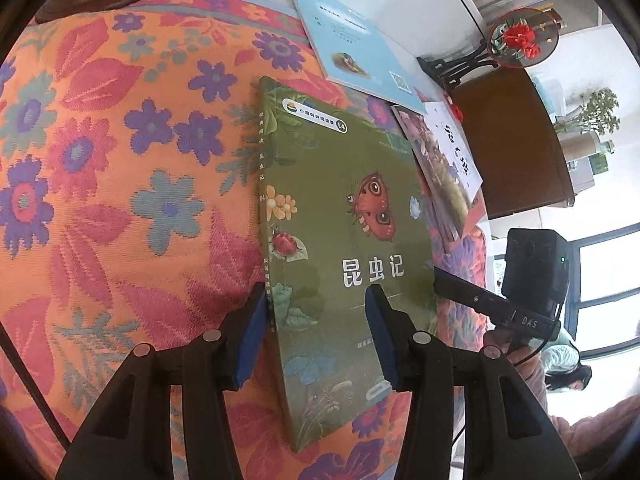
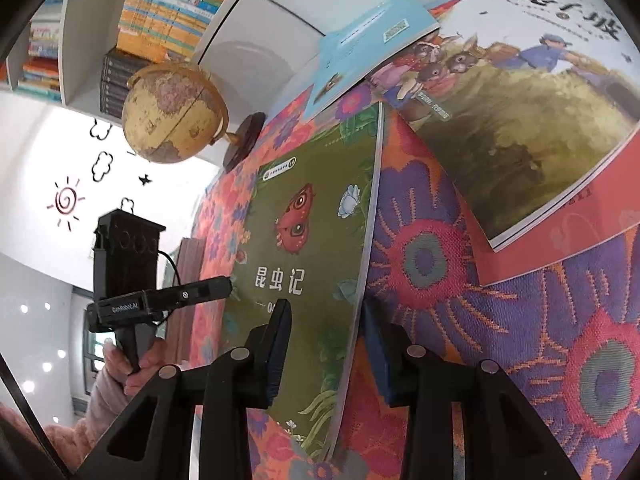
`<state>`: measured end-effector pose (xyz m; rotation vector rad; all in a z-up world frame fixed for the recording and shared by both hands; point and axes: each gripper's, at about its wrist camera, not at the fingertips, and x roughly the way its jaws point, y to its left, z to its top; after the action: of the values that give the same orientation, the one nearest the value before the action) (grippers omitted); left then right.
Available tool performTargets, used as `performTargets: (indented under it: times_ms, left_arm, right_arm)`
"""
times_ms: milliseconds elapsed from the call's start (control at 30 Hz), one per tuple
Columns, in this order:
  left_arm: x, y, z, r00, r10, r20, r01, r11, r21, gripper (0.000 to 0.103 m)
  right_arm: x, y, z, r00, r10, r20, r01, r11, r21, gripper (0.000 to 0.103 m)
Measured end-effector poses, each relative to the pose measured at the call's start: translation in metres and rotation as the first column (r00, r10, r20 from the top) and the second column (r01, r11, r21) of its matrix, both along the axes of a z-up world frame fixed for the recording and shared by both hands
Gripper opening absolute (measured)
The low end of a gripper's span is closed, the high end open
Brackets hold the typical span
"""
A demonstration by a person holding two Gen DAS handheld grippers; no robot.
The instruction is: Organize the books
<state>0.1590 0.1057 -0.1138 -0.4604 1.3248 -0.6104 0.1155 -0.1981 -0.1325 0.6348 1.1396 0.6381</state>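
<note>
Each gripper (image 1: pixel 316 332) has black fingers with blue pads (image 1: pixel 256 336) and silver screws. The person's sleeve (image 2: pixel 100 396) is fuzzy pink.

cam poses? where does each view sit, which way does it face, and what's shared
Left wrist: on the left gripper, facing down along its fingers at the green book's spine edge on the floral cloth; right gripper at right.
Right wrist: on the right gripper, facing the book's page edge; left gripper and hand at left.
Shared: green book, blue book, rabbit book.
</note>
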Motion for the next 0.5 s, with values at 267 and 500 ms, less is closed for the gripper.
performTargets:
  times_ms: [267,500]
  left_arm:
    - [-0.005,-0.025,0.014,1.000,-0.002,0.030,-0.005,0.976,0.217,0.037]
    - [-0.003,-0.005,0.006,0.997,0.077,-0.025,-0.075,0.995,0.067,0.034]
  right_arm:
    - [0.002,0.006,0.004,0.998,-0.063,0.001,0.063,0.996,-0.065,0.017]
    - [0.001,0.007,0.000,0.998,-0.061,-0.030,0.061,0.998,0.009,0.011]
